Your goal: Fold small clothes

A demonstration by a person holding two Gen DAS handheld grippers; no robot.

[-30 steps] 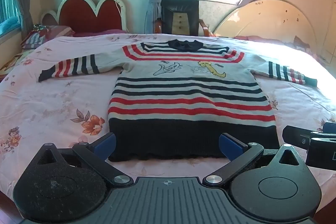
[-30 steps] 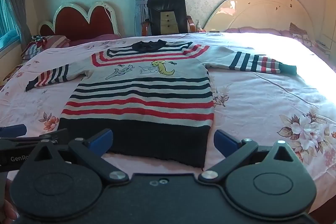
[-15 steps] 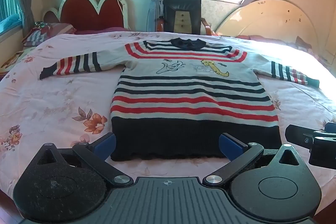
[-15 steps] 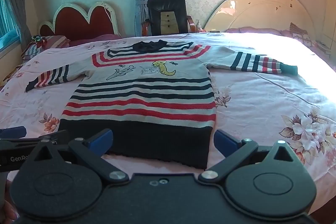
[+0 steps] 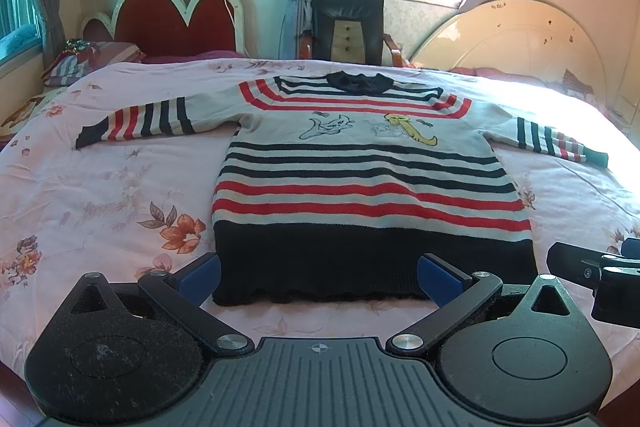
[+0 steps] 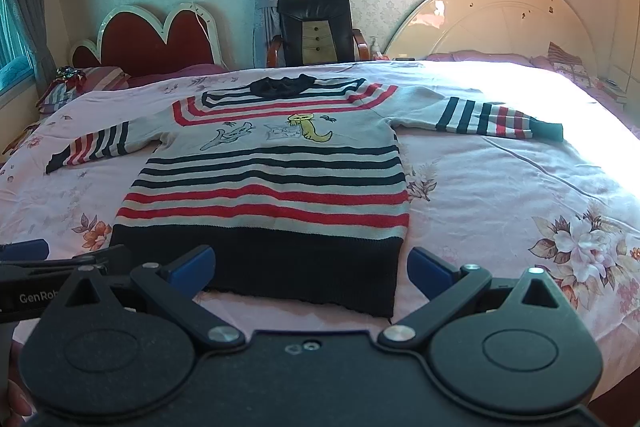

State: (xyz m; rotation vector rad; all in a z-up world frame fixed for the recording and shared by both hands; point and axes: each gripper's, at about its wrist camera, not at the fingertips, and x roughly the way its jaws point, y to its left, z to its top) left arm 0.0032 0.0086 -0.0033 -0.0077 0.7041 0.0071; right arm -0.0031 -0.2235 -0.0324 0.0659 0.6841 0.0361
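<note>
- The striped sweater [image 5: 360, 179] lies flat and face up on the pink floral bedspread [image 5: 100, 187], both sleeves stretched out to the sides, the dark collar [image 5: 358, 83] at the far end and the wide dark hem band [image 5: 372, 263] nearest the cameras.
- Two cartoon figures sit on the chest, between the red shoulder stripes and the dark stripes below them.
- In the left wrist view the hem runs across at 12 o'clock from the left gripper [image 5: 318, 273], whose blue-padded fingers are spread wide; the hem's left corner lies just beside the left fingertip, and nothing sits between the pads.
- In the right wrist view the right gripper [image 6: 312, 265] is likewise spread wide with nothing pinched; the hem's right corner lies near its right fingertip at about 1 o'clock, and the sweater body extends from 12 toward 10 o'clock.
- Each gripper shows at the edge of the other's view: the right one at 3 o'clock in the left view, the left one at 9 o'clock in the right view.
- Beyond the collar at 12 o'clock stands a dark chair [image 5: 346, 23] under a window, a red scalloped headboard [image 5: 172, 23] at 11 o'clock, a cream rounded headboard [image 5: 520, 47] at 1 o'clock.
</note>
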